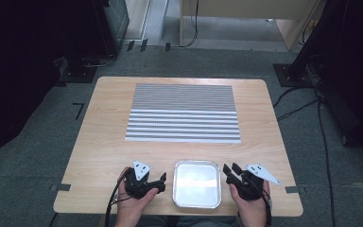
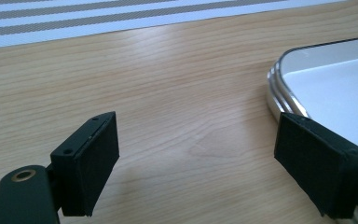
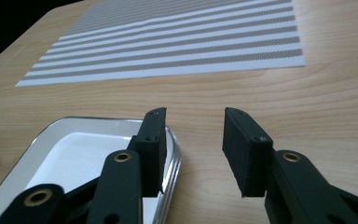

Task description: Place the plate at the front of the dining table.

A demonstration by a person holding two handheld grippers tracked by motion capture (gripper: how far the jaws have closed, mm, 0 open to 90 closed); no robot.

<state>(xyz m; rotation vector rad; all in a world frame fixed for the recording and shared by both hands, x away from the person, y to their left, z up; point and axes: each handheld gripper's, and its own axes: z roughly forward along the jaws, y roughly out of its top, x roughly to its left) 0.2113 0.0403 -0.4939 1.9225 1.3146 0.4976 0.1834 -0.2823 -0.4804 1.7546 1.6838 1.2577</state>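
Because the pale wood-grain worktop (image 1: pixel 99 142) is looking smooth, the shiny, round-cornered metal tray (image 1: pixel 197 184) at the frame's lower centre could be sliding if nudged. Above it, the flat, woven striped mat (image 1: pixel 183 112) is lying. The left gripper (image 1: pixel 159 182) and right gripper (image 1: pixel 230 170) are flanking the tray, fingers spread, gripping nothing.

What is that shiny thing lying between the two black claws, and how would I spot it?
Start at the wooden table and find the striped mat in its middle. Nearer the person, between the left gripper and the right gripper, lies a metal tray. It is empty, silvery, with rounded corners: the table's one reflective thing.
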